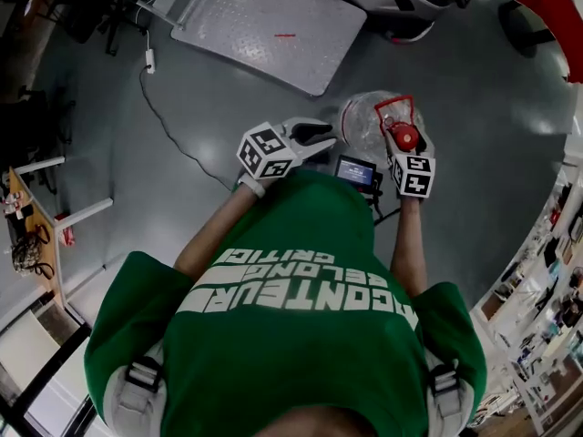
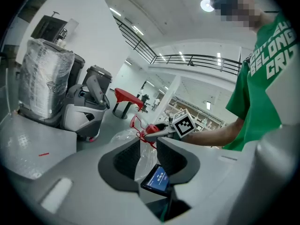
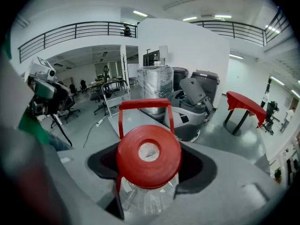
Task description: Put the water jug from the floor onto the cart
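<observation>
Right gripper: jaws closed on the neck of the water jug, just below its red cap.
Left gripper: jaws apart with nothing clamped. The jug's clear wall shows through the gap, and in the head view the tips stand just beside the jug's side.
Water jug: clear body, with the red handle standing up behind the cap. It hangs from the right gripper in front of the person's torso, over the grey floor, tilted so the cap faces the person.
Small screen: lit, at the person's front, between the two grippers.
Cart: a flat metal deck on the floor beyond the jug, well apart from it.
Cable: runs across the floor from beside the cart toward the person.
Red table: farther off, near the grey machines.
</observation>
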Motion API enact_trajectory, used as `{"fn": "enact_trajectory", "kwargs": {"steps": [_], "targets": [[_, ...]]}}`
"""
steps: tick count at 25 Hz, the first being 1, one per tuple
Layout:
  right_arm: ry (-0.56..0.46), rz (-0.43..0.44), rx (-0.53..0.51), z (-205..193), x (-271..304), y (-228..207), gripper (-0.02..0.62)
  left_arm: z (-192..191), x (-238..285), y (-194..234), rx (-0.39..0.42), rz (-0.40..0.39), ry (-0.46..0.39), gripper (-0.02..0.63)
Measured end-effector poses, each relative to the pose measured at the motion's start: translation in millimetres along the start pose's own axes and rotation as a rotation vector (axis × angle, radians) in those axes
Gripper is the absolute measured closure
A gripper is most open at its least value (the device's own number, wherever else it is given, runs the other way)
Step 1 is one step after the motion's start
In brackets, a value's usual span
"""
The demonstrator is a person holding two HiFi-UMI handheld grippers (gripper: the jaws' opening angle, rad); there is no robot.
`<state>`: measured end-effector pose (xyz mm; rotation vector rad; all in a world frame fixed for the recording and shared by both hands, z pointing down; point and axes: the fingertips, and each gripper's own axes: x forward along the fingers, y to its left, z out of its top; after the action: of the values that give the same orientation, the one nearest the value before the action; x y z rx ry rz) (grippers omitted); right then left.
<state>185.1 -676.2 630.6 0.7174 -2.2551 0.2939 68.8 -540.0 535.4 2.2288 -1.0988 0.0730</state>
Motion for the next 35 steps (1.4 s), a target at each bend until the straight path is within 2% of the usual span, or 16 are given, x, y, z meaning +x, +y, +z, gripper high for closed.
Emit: {"fn": "enact_trajectory", "kwargs": {"steps": [12,30,35], "targets": [[0.024,0.061,-0.094,40.6,40.5,17.4,0.291,8.2,-26.8,45.4,-0.058,0.067,-0.065,0.499],[0.032,0.038,-0.087,124.9,93.7,65.2,0.291,50.2,-94.8,135.0,-0.059,0.032,-0.092,0.522],[0.029,0.046,-0.092,150.2,110.4,83.0,0.291,59.2,-117.9,156.1,-0.073,0.018,-0.128,0.578]]}}
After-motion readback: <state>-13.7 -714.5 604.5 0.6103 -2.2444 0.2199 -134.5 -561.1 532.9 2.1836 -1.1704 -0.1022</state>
